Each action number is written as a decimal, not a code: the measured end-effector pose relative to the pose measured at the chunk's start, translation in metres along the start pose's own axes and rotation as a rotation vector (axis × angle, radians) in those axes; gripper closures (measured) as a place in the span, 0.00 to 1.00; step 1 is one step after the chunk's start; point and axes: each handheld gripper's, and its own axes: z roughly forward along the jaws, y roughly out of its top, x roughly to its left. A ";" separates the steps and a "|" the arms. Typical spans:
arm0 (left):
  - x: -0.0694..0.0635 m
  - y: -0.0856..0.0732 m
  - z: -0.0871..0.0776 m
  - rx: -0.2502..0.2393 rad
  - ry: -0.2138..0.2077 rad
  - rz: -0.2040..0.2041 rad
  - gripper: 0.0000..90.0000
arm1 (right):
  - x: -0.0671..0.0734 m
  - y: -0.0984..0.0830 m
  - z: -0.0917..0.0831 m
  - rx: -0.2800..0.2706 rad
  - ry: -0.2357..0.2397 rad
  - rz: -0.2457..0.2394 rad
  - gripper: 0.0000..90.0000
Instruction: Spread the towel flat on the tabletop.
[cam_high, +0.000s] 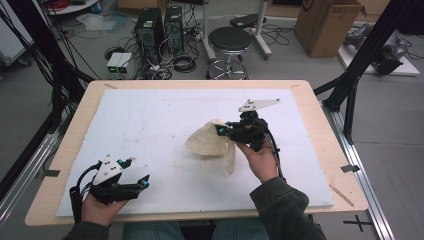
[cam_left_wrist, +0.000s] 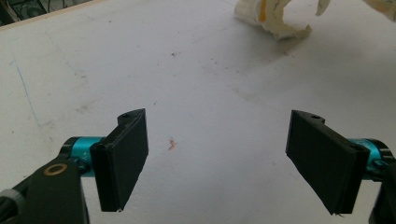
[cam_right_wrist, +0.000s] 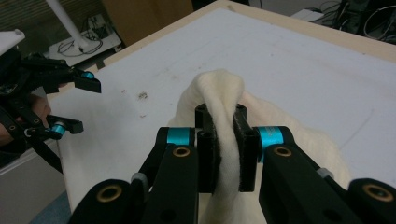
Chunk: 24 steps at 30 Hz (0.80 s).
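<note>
A cream cloth (cam_high: 212, 141) hangs bunched above the middle of the white board (cam_high: 150, 120). My right gripper (cam_high: 221, 130) is shut on a fold of it, and the rest droops down toward the board. In the right gripper view the cloth (cam_right_wrist: 224, 121) is pinched between the two black pads, with the gripper (cam_right_wrist: 226, 140) pointing across the board. My left gripper (cam_high: 144, 183) rests near the front left of the board, open, with nothing between its jaws. In the left gripper view that gripper (cam_left_wrist: 217, 158) faces bare board, and the cloth (cam_left_wrist: 275, 18) lies at the far top edge.
The white board lies on a wooden table (cam_high: 70, 145). Beyond the table stand a black stool (cam_high: 230, 42), computer towers (cam_high: 150, 30) with cables, and a cardboard box (cam_high: 327, 25). Black frame posts (cam_high: 360, 65) rise at the right.
</note>
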 end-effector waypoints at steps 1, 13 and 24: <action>0.000 0.000 0.000 -0.007 0.000 -0.008 0.24 | 0.003 0.001 0.005 0.006 0.002 -0.005 0.92; 0.001 0.000 -0.001 -0.013 0.000 -0.009 0.24 | 0.025 0.013 0.048 -0.012 0.074 0.020 0.92; -0.001 0.000 -0.001 -0.015 -0.002 -0.009 0.24 | 0.004 -0.030 0.087 0.269 -0.033 0.009 0.86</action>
